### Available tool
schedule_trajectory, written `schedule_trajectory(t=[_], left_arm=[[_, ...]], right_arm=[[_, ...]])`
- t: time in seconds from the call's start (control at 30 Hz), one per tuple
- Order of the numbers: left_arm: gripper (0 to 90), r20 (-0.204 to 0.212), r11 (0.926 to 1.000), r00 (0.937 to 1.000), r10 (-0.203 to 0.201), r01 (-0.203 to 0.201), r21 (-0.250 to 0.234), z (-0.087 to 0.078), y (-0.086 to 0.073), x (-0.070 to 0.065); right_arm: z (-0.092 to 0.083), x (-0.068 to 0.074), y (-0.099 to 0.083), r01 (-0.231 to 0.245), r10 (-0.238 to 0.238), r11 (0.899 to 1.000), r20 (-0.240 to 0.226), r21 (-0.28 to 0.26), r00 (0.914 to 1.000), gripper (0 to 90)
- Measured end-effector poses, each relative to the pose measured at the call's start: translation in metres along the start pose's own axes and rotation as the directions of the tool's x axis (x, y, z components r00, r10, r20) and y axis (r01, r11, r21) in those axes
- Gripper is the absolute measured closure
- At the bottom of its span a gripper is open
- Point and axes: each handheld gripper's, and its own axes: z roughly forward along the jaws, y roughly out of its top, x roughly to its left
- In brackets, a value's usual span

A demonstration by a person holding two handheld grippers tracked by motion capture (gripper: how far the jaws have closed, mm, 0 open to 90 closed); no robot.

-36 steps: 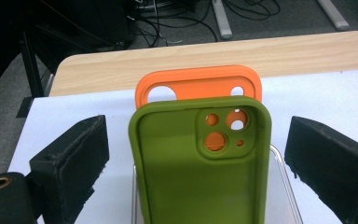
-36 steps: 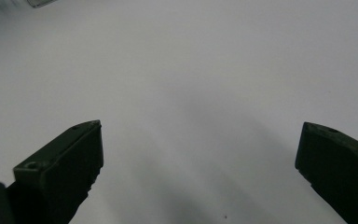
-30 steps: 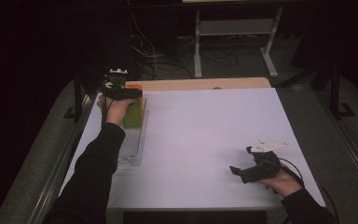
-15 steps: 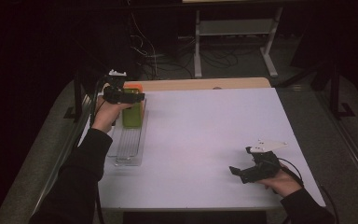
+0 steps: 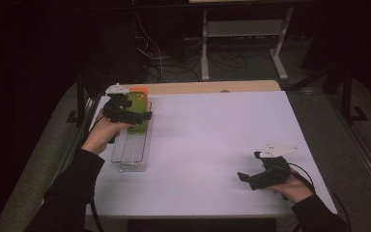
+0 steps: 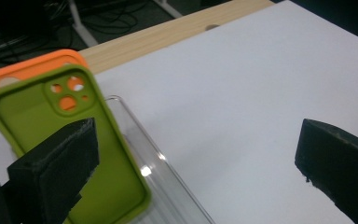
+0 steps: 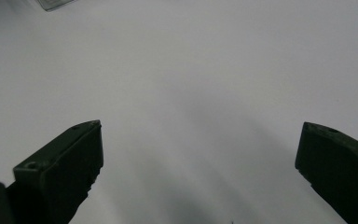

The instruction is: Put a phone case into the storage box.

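**Operator:** Left gripper [image 5: 134,116] is where the news is — its jaws have just been opening and now stand wide with nothing between them. In the left gripper view the green phone case [image 6: 74,154] sits free behind the left-hand pad, leaning against an orange phone case [image 6: 32,70] at its back.

**Partner:** So you've let go of it?

**Operator:** That's my reading. A second ago my left hand was laid over the case at the far end of the tray; since then it has drawn back toward the near left and the green one has stayed put. I'd judge the placing step done.

**Partner:** Where exactly did it end up?

**Operator:** From the high view, in the far end of the clear tray [image 5: 130,157] at the left edge of the white table [image 5: 222,145], with the orange case tucked just beyond it. The two stand tilted, one against the other. Whether the orange one is fully inside the tray I can't tell.

**Partner:** Anything else in the tray?

**Operator:** Nothing I can make out — the near part looks bare.

**Partner:** And the other hand?

**Operator:** Right gripper [image 5: 252,166] rests at the near right of the table, well apart from the tray, jaws spread and holding nothing.
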Motion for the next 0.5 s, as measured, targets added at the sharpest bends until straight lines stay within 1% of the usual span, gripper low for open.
schedule_trajectory(t=[0.03,0.1,0.13,0.23,0.27,0.33,0.47,0.5], left_arm=[[0.0,0.011,1.0000,0.9999,0.009,-0.010,0.002,-0.001,-0.002,-0.002],[0.0,0.024,0.9998,0.9995,0.020,-0.020,-0.001,-0.004,-0.007,-0.008],[0.0,0.025,0.9993,0.9990,0.038,-0.038,0.004,-0.006,-0.008,-0.010],[0.0,0.046,0.9988,0.9978,0.048,-0.047,-0.016,-0.012,-0.015,-0.017],[0.0,0.055,0.9983,0.9969,0.056,-0.055,-0.019,-0.015,-0.017,-0.019],[0.0,0.074,0.9978,0.9954,0.061,-0.059,-0.031,-0.018,-0.021,-0.023],[0.0,0.103,0.9954,0.9903,0.093,-0.090,-0.034,-0.023,-0.031,-0.031],[0.0,0.109,0.9951,0.9893,0.097,-0.094,-0.031,-0.024,-0.033,-0.033]], right_arm=[[0.000,0.001,0.001,-0.007,0.007,1.000,-0.002,0.000,1.0000,0.0],[0.000,0.001,0.001,0.011,-0.011,1.000,-0.001,0.001,0.9999,0.0],[0.000,0.001,0.001,0.013,-0.013,1.000,-0.001,0.002,0.9999,0.0],[-0.001,0.003,0.002,0.002,-0.002,1.000,-0.002,0.004,1.0000,0.0],[-0.001,0.003,0.002,0.005,-0.005,1.000,-0.003,0.002,1.0000,0.0],[-0.001,0.003,0.002,0.007,-0.007,1.000,-0.004,-0.002,1.0000,0.0],[-0.001,0.002,0.003,0.018,-0.018,1.000,-0.005,-0.003,0.9998,0.0],[-0.001,0.002,0.003,0.013,-0.013,1.000,-0.006,-0.004,0.9999,0.0]])
